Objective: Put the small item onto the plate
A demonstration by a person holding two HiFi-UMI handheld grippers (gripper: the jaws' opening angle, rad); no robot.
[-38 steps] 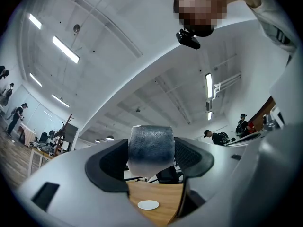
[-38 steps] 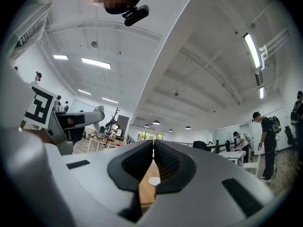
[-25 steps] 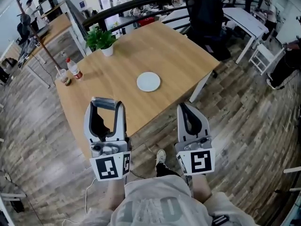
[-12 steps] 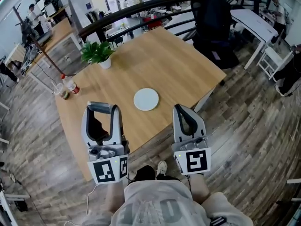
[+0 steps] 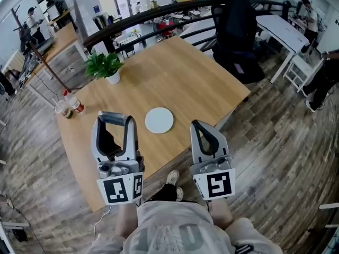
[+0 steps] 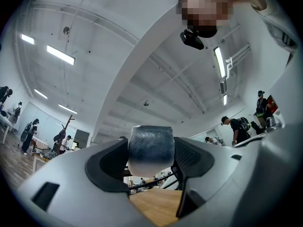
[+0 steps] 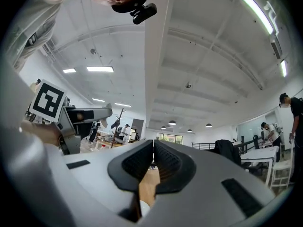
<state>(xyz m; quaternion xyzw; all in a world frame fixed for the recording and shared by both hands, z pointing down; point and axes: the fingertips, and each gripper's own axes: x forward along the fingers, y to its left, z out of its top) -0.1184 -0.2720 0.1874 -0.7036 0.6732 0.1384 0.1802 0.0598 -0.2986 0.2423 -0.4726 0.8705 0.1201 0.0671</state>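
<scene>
Gripping small grey item point(image 6: 151, 148) in left gripper point(image 6: 151, 151). Right gripper point(image 7: 153, 161) pressed together, empty. White plate point(image 5: 159, 120) near tabletop's point(image 5: 185, 78) front edge. Red-labelled bottle point(image 5: 74, 103) at left edge, print unreadable.

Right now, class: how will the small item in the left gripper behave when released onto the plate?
The small item looks rounded, so it may roll on the flat plate. Undented between the left gripper's fingers, it is probably fairly firm.

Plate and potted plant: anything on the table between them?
Nothing. The head view shows only bare tabletop between the plate and the potted plant.
</scene>
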